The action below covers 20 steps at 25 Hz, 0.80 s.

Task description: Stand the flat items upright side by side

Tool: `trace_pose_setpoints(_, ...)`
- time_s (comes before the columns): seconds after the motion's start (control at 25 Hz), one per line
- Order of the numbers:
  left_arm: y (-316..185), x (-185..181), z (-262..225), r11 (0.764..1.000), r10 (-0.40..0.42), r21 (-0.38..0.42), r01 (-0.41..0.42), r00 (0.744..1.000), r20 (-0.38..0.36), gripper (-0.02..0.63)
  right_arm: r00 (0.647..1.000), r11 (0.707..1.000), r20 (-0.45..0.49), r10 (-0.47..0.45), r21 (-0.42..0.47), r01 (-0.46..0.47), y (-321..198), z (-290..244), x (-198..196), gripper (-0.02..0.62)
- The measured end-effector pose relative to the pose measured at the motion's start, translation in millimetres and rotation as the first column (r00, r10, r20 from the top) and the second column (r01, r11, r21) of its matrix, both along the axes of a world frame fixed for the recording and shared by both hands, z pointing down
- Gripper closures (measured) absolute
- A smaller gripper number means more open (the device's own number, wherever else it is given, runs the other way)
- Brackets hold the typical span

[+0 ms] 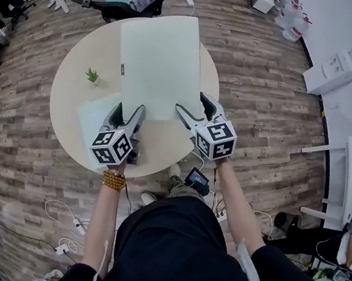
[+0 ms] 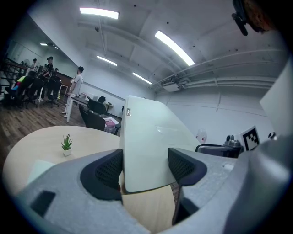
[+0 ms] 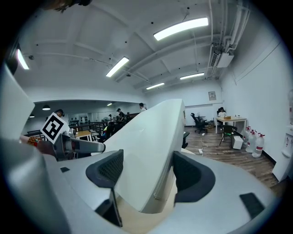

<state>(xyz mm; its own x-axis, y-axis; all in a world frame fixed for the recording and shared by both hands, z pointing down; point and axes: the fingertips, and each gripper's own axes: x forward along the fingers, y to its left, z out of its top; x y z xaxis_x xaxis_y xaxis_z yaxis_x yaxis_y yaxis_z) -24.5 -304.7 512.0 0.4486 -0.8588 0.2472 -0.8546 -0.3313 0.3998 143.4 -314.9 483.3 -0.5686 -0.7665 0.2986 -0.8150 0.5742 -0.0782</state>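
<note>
As it leans above the round beige tabletop [image 1: 72,89], centre toward 12 o'clock, big pale-white flat panel [image 1: 157,62], rounded corners; left claw [image 1: 130,108], right claw [image 1: 190,101] clamp its 6 o'clock edge; tiny plant [image 1: 92,76] at 9.

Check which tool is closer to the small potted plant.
Left. The left tool is on the potted plant side of the white panel; the right tool is at the panel's opposite side, farther away.
</note>
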Motion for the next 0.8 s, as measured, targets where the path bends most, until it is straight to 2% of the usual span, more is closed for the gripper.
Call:
trace_pose_setpoints(0.48,18,-25,-25,0.998,-0.019,0.052,0.020,1.000,-0.020,0.296,0.999,0.999,-0.030,-0.009,0.049,0.011,18,-29,-26,0.256)
trace_pose_setpoints(0.8,42,-68,-24,0.995,-0.083,0.046,0.084,0.996,-0.017,0.295,0.998,0.997,-0.032,-0.060,0.046,0.061,36,-27,-69,0.258)
